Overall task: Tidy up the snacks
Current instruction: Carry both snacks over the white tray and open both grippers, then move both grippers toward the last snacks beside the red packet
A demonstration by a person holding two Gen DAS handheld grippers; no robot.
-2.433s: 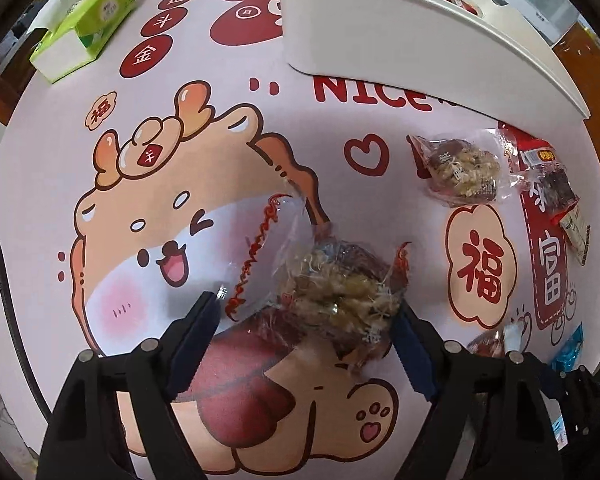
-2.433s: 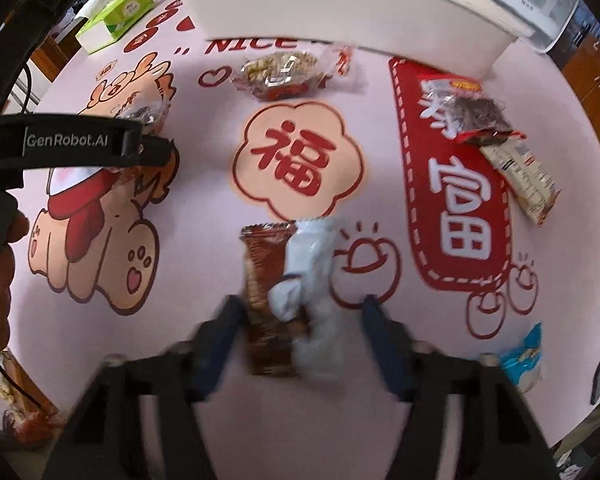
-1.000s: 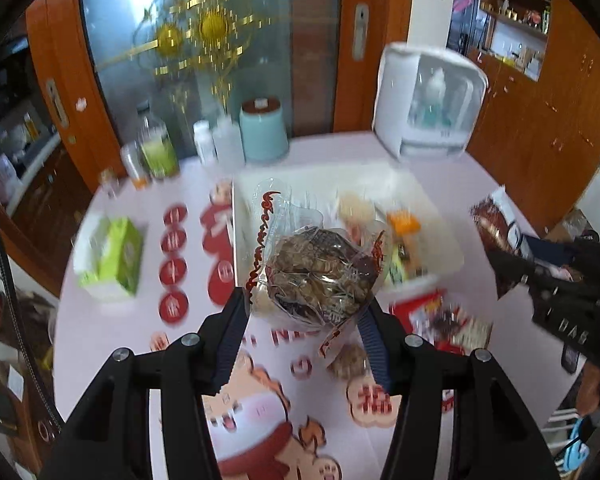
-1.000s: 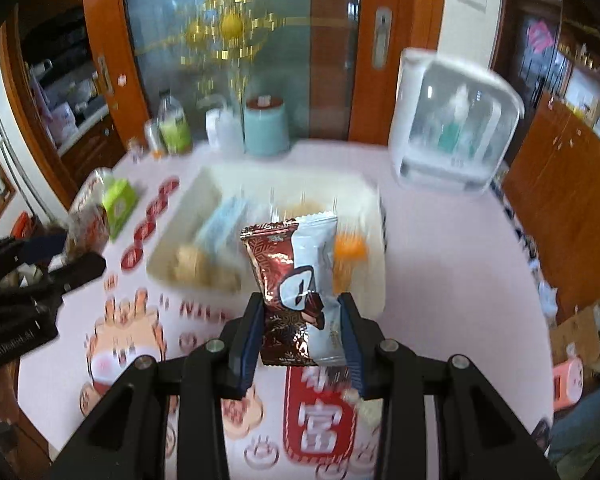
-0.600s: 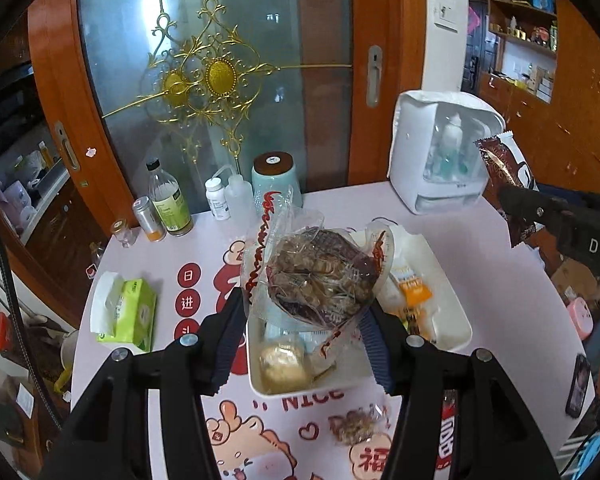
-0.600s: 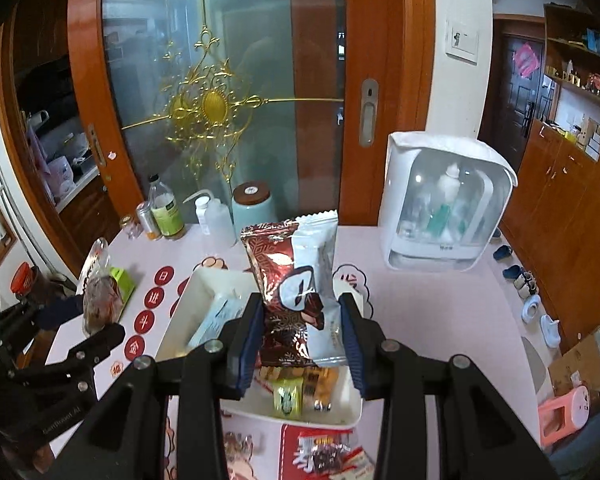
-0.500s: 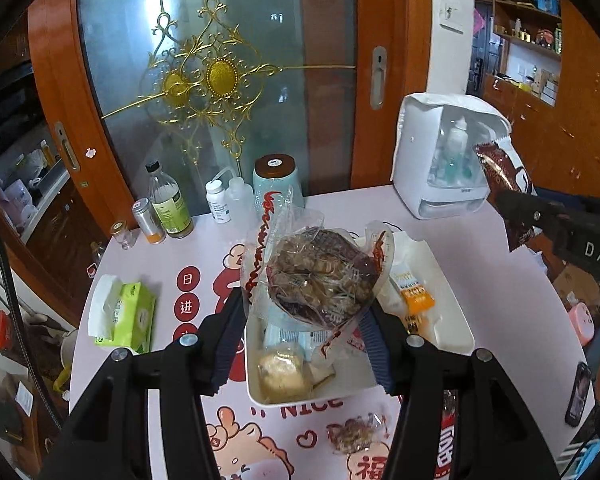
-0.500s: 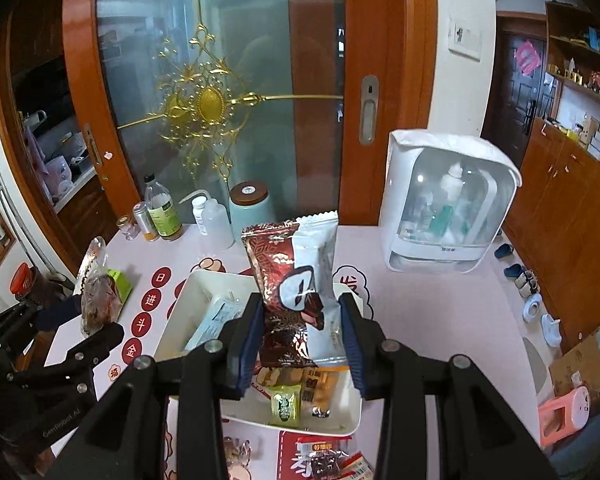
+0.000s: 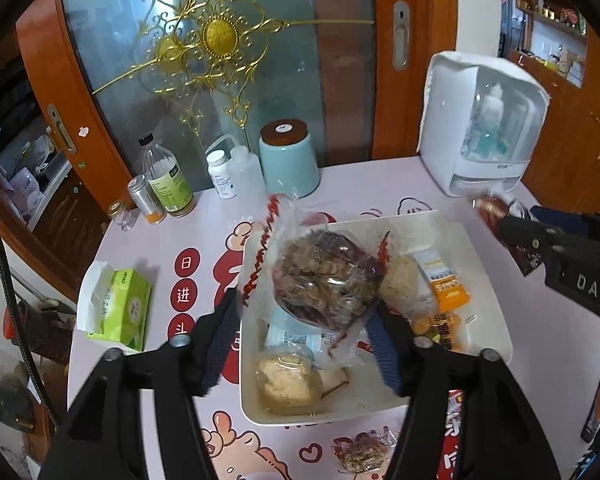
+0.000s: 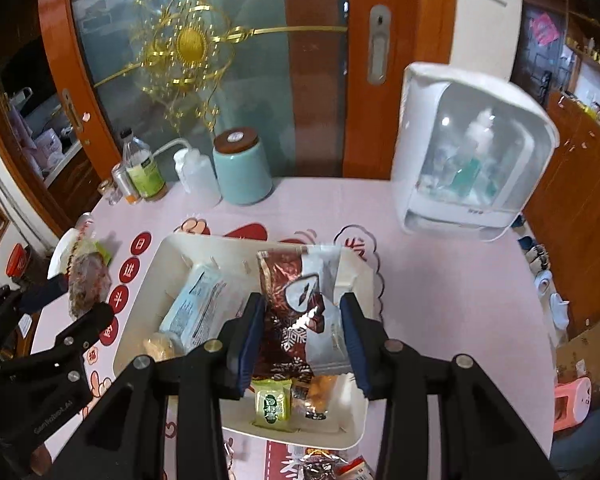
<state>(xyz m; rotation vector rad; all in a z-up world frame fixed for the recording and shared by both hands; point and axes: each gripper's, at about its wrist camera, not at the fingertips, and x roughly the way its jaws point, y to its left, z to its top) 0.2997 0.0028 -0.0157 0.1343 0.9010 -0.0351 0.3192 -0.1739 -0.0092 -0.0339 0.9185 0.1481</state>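
Both carried from the counter (image 9: 380, 184) to above the white bin (image 10: 148, 292). Left gripper (image 9: 306, 332) just opening, clear nut bag (image 9: 324, 280) loose between wide fingers; right gripper (image 10: 302, 336) narrow, still pinching brown wrapper (image 10: 296, 304), upright, directly over bin.

Teal canister (image 9: 289, 159), green tissue pack (image 9: 118, 309), white countertop appliance (image 10: 471, 164), label-wrapped bottle (image 9: 165, 178)

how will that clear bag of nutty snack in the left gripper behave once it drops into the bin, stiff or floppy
Likely floppy: the clear bag has crinkled film and loose frilled edges. The left gripper has just been opening around it, so it should slump rather than stand. It will probably settle unevenly on the packets already in the white bin.
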